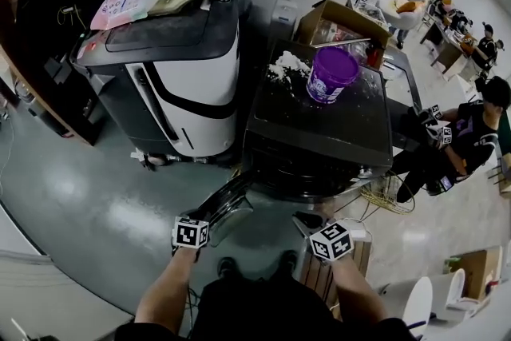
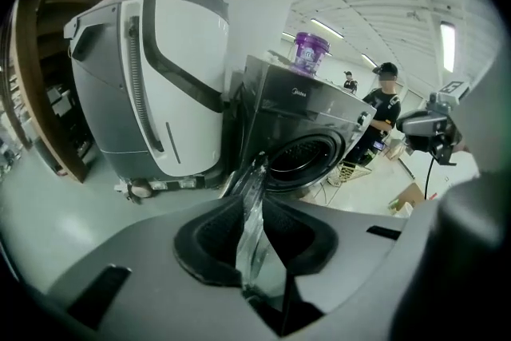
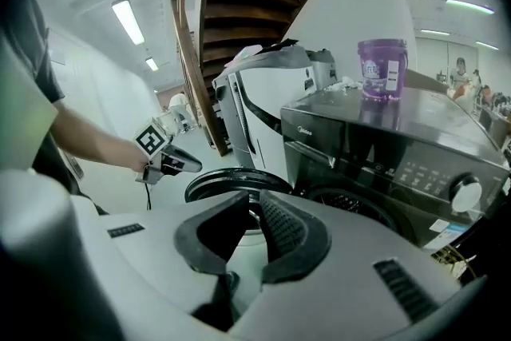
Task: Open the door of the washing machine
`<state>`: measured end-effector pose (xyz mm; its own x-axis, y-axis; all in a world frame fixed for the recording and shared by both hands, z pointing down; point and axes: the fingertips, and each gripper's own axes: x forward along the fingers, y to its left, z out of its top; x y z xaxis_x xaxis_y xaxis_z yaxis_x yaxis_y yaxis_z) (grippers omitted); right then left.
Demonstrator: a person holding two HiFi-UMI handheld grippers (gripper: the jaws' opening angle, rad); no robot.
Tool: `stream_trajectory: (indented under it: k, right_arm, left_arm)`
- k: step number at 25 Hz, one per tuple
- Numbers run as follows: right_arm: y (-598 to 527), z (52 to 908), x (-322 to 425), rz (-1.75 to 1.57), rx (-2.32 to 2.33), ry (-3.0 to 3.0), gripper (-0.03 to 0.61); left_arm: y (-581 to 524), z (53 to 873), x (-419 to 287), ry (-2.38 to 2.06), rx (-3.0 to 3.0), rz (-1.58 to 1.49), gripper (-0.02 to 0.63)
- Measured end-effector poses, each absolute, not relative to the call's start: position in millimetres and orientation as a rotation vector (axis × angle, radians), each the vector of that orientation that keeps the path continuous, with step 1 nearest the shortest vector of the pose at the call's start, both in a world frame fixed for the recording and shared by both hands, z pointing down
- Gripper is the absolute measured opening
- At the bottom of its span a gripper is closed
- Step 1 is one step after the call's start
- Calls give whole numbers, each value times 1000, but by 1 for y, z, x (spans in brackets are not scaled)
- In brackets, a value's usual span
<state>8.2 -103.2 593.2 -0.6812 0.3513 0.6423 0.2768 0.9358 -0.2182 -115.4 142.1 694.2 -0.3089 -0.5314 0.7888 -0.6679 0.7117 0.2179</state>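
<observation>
The black front-loading washing machine (image 1: 319, 128) stands in the middle with a purple bucket (image 1: 331, 74) on its top. Its round door (image 1: 230, 204) hangs swung out to the left, and the drum opening (image 2: 307, 160) shows. My left gripper (image 2: 254, 208) is shut on the door's rim (image 2: 255, 176), which runs edge-on between the pads. In the right gripper view the left gripper (image 3: 192, 165) sits at the left side of the door ring (image 3: 231, 181). My right gripper (image 3: 251, 212) hovers just in front of the ring, shut with nothing in it.
A white and grey machine (image 1: 184, 84) stands close on the washer's left, behind the swung door. A cardboard box (image 1: 335, 24) sits behind the washer. A wire basket (image 1: 383, 196) lies on the floor at its right, near a seated person (image 1: 471, 132).
</observation>
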Motion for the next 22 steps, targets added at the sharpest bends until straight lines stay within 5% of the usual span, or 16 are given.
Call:
stream_trajectory:
  k: [22]
  right_arm:
    - [-290,478,17,128,-479,-2697,17]
  left_arm:
    - [-107,500,-66,-2316,1198,71,82]
